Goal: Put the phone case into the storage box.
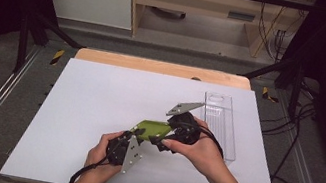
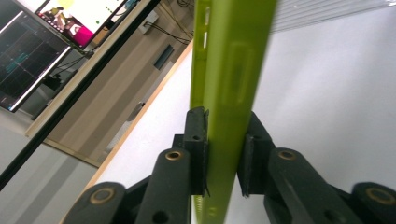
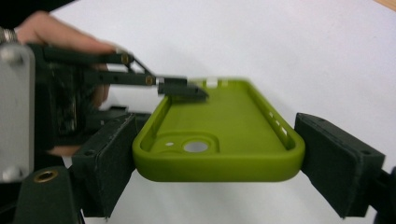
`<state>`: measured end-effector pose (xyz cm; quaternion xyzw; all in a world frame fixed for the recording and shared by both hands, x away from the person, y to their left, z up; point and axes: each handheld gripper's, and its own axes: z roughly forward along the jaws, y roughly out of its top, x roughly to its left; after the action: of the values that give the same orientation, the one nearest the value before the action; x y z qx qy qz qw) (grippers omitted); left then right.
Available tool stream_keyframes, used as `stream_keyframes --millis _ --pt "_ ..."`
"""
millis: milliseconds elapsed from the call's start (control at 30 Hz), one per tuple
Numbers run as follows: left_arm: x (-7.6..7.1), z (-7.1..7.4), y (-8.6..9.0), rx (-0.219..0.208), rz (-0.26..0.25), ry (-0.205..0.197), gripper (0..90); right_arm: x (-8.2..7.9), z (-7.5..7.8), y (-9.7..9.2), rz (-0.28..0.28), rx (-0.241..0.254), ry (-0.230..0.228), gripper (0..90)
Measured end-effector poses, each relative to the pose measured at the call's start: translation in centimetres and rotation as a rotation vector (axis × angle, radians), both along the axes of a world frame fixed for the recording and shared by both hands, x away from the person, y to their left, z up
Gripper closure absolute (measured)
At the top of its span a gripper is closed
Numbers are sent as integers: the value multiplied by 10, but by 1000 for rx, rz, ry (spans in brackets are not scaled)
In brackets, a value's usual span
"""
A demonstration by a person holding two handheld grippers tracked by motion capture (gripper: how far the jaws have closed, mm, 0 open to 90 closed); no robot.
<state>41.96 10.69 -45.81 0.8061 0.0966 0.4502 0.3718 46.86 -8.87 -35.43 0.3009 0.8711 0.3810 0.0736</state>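
Note:
An olive-green phone case (image 1: 153, 129) hangs just above the white table (image 1: 97, 105), held between both grippers. My left gripper (image 1: 135, 136) is shut on one end of it, and its own view has the case (image 2: 229, 70) edge-on with both pads pressed to its thin wall (image 2: 224, 154). My right gripper (image 1: 169, 134) spans the width of the case. In the right gripper view the case (image 3: 219, 130) lies hollow side up with its camera cut-out near me. Both pads of my right gripper (image 3: 217, 161) press on its long sides. The left gripper (image 3: 182, 89) pinches its far end.
A clear plastic tray (image 1: 220, 124) lies along the right side of the table, just behind my right hand. Aluminium rails run along both table sides, with cables on the floor to the right. A lit monitor (image 2: 46, 37) stands beyond the table edge.

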Motion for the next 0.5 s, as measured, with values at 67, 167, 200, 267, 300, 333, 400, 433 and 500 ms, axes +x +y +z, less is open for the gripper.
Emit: stream_keyframes --millis 67,167,200,267,300,333,400,433,500 --pt "-1 1 -1 -6 -3 16 770 2 0 0 -4 18 6 158" --pt "-1 3 2 -29 -4 35 771 6 0 -4 12 47 23 145" --pt "0 4 3 -41 -1 43 771 7 0 -6 18 66 34 107" --pt "1 5 5 -50 6 48 771 7 2 -9 2 79 17 77" --pt "2 5 6 -52 10 49 771 7 3 -12 0 89 14 78" --pt "3 5 7 -58 14 53 771 8 4 -15 -2 102 6 70" --pt "4 6 10 -87 23 71 771 7 5 -19 -19 107 -7 67" --pt "5 7 12 -99 27 76 771 6 5 -21 -24 107 -14 68" --pt "6 9 14 -110 31 89 772 3 6 -26 -35 109 -43 67"
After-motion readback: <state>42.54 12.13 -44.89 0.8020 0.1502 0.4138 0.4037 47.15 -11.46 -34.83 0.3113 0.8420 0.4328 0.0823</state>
